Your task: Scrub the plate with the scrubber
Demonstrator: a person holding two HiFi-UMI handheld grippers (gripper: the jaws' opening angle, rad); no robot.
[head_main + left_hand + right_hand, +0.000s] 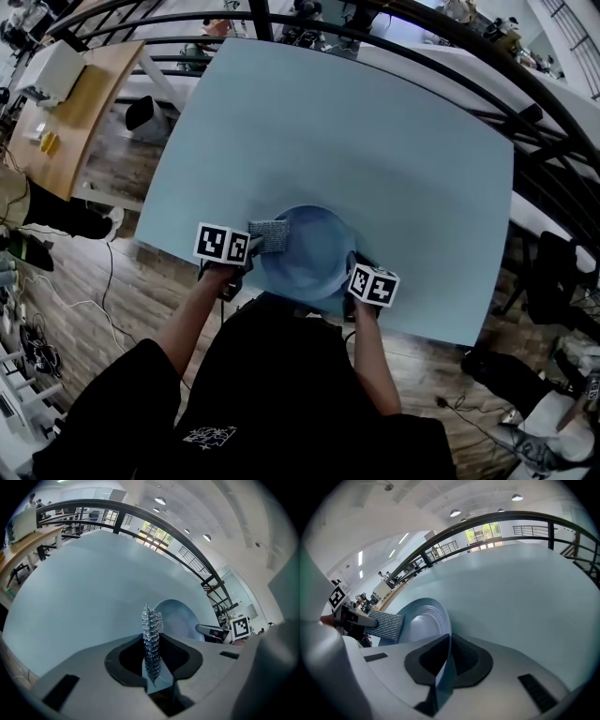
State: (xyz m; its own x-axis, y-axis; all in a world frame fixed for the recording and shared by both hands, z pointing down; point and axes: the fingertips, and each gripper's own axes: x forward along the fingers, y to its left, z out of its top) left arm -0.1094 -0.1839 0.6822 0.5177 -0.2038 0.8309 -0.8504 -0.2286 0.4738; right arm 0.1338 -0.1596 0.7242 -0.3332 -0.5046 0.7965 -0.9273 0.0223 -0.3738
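A pale blue plate (307, 251) lies near the front edge of the light blue table (375, 141). My left gripper (251, 246) is shut on a grey metallic mesh scrubber (269, 235), which rests over the plate's left rim. In the left gripper view the scrubber (151, 641) stands edge-on between the jaws, with the plate (177, 618) just beyond. My right gripper (353, 272) is shut on the plate's right rim. The right gripper view shows that rim (444, 667) pinched between the jaws, the plate (419, 618) and the scrubber (388, 625) across it.
A dark metal railing (450, 70) curves round the table's far side. A wooden desk (66, 112) stands at the far left. Cables lie on the wooden floor (84, 300) to the left. The person's dark sleeves (281, 412) fill the bottom of the head view.
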